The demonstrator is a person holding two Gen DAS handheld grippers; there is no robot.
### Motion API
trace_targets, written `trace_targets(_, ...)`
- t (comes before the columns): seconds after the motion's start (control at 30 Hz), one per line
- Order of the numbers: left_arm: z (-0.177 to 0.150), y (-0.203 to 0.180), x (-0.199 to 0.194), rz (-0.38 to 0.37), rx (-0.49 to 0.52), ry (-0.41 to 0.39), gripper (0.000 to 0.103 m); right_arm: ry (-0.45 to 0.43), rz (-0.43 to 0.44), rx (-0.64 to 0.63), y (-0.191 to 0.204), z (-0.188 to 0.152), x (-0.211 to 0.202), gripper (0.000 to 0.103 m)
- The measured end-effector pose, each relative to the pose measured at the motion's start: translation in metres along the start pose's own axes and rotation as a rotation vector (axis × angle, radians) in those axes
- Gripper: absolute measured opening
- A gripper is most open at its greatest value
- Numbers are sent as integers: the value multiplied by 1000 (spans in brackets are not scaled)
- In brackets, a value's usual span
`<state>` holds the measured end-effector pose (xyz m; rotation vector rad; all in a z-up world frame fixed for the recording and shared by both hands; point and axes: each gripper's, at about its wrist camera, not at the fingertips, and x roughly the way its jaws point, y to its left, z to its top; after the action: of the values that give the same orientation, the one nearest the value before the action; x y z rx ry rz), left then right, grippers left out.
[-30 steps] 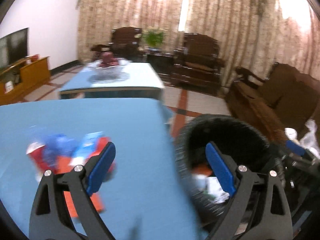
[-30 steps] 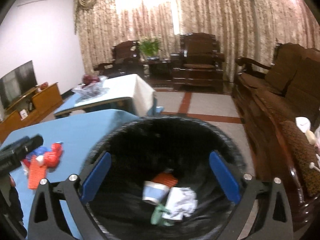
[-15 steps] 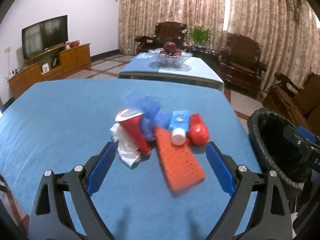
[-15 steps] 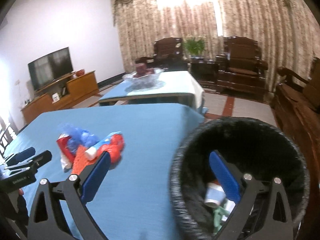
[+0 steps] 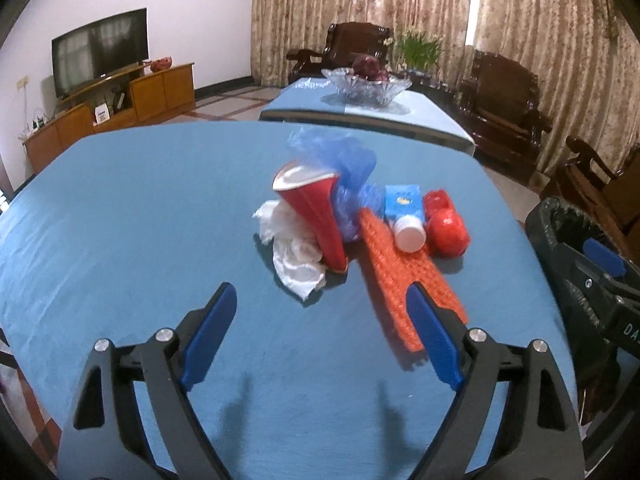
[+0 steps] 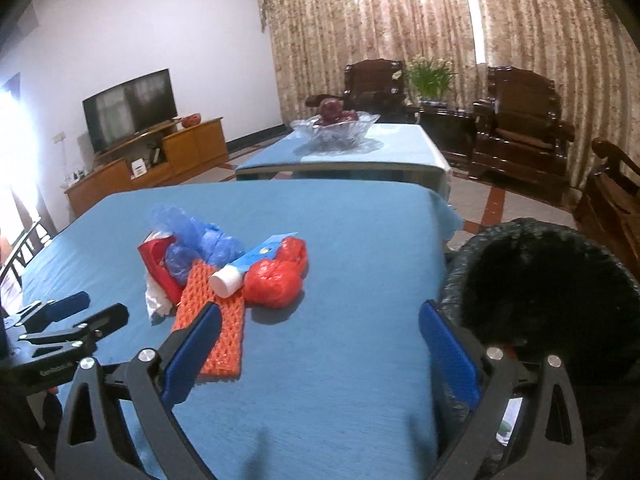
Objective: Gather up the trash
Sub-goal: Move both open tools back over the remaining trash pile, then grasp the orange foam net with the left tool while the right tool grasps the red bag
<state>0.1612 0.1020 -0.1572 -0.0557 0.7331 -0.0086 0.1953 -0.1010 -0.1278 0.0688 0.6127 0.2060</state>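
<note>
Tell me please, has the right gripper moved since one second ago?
Yes. The right gripper was over the open bin; now it is over the blue table to the bin's left, jaws closing with nothing between them.

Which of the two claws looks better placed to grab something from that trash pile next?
Probably the left gripper: the trash pile sits straight ahead of its closing, empty jaws. The right gripper faces bare tablecloth.

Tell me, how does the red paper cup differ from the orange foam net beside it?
The red paper cup is smooth, cone-shaped and squashed, lying on its side on crumpled white tissue. The orange foam net is a flat, ribbed mesh strip, lying straight on the blue tablecloth. Both belong to one trash pile, untouched.
</note>
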Motion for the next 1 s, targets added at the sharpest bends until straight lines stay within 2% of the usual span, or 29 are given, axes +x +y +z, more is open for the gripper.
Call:
trace_targets(0.23,-6,7,8,7,-15,22,80,51,28,-65,11,-7,25,68)
trace_targets(0.3,-6,4,10,-2,-14,28,80,65,29,-68,11,-8,31,65)
trace_targets(0.4,-5,-2,17,-20,-9,38,78,75,26,-56,5,-10,37,64)
trace_targets(0.67,-5,-21,35,-74,-18,72,65,108,56,-43,-7,-7,51,55)
trace_targets(0.83,-6,-36,47,-99,-2,92,62,107,52,-34,-10,-5,54,54)
trace_targets(0.9,-8,-38,51,-111,-7,108,56,111,50,-32,-10,-4,55,54)
trace_targets(0.97,-9,-40,60,-138,-23,142,42,114,48,-31,-10,-4,56,54)
trace_targets(1.0,-10,-41,63,-158,-34,156,38,114,47,-29,-10,-4,56,54)
